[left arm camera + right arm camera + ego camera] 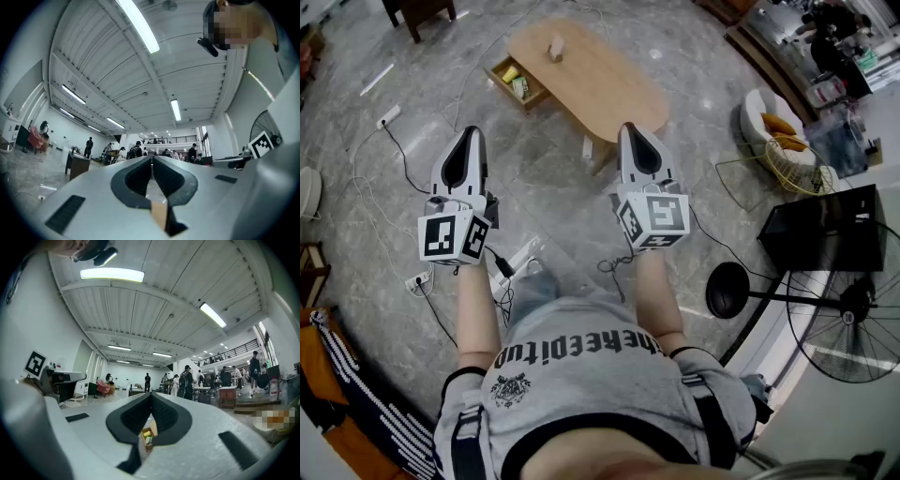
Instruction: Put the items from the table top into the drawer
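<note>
Well back from the wooden table [600,89], the person is holding both grippers out over the grey floor [544,202], far from any item. The left gripper [472,133] is pointing ahead with its jaws pressed together and nothing between them, and the right gripper [630,129] is doing likewise. A small pale block [555,49] is standing on the table top, toward the end beside the drawer [508,97]. That drawer is hanging open, holding a yellow item [510,72] and a green one [521,87].
</note>
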### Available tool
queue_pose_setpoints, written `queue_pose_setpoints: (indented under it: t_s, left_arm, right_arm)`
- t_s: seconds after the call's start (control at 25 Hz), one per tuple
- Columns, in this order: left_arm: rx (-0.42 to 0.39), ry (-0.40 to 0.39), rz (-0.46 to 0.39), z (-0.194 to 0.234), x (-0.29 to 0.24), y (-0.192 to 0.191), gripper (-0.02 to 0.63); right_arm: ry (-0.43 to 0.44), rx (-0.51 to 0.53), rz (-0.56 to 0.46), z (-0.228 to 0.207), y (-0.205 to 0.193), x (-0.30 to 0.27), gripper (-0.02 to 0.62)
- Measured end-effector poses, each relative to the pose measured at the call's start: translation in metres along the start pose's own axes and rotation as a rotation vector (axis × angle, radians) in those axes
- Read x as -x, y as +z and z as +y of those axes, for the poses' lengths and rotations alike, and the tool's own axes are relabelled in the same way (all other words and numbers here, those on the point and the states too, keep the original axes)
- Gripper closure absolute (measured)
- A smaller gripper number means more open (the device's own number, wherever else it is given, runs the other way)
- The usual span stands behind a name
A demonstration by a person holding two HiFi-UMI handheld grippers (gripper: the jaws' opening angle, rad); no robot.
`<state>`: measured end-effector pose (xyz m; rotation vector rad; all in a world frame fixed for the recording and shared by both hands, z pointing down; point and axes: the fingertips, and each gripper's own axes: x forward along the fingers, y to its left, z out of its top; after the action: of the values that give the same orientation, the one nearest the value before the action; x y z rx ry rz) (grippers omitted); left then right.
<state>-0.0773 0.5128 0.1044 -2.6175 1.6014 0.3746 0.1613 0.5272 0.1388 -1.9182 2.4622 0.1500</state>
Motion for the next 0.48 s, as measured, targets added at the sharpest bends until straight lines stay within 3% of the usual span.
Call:
queue_pose_setpoints:
  t_s: [0.48]
  left_arm:
    - [-0.023, -0.001, -0.011, -0.010, 0.014, 0.005, 0.592]
  right_arm:
    - [0.006, -0.015, -0.005, 0.001, 0.000, 0.014, 0.592]
